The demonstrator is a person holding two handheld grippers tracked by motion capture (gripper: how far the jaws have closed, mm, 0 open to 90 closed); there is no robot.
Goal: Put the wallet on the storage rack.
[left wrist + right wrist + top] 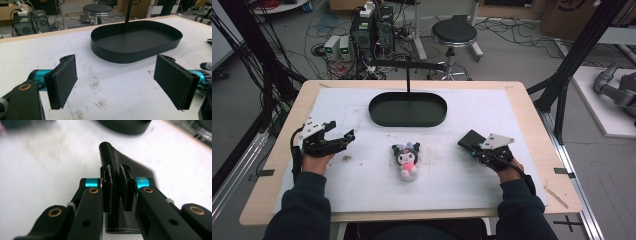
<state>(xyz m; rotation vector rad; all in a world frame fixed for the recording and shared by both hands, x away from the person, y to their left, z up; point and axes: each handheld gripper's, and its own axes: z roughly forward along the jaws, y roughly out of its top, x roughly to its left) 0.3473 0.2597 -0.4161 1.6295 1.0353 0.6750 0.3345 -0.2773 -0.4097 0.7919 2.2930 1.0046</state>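
Clamping a black textured wallet (113, 165), the right gripper (115, 187) has its pads pressed on both faces of that item, which stands on edge between them; the item's stitched lower border runs below the pads and its rounded fold rises beyond them. From the high view the right gripper (479, 146) sits at the right side of the white mat (362, 185), with the wallet (471, 138) jutting out of it toward the middle of the table, slightly raised at its far end. The left gripper (120, 82) is spread wide with nothing between its pads, which hang over bare, stained mat; in the high view the left gripper (337, 132) sits at the mat's left side, well apart from the wallet. A plush toy (407, 160) with dark ears and a pink front lies on the mat between the two grippers, touching neither. A black oval tray (408, 109) rests farther back at the centre, with a thin black post rising from it; the left gripper view shows the tray (112, 53) beyond the open pads. Small white lettering runs along the teal sleeve beside the right pad in the right gripper view, too fine to read. No brand mark can be made out on the wallet. The right gripper view is blurred toward its upper edge, and the wallet's lower corners are covered by the jaw links.
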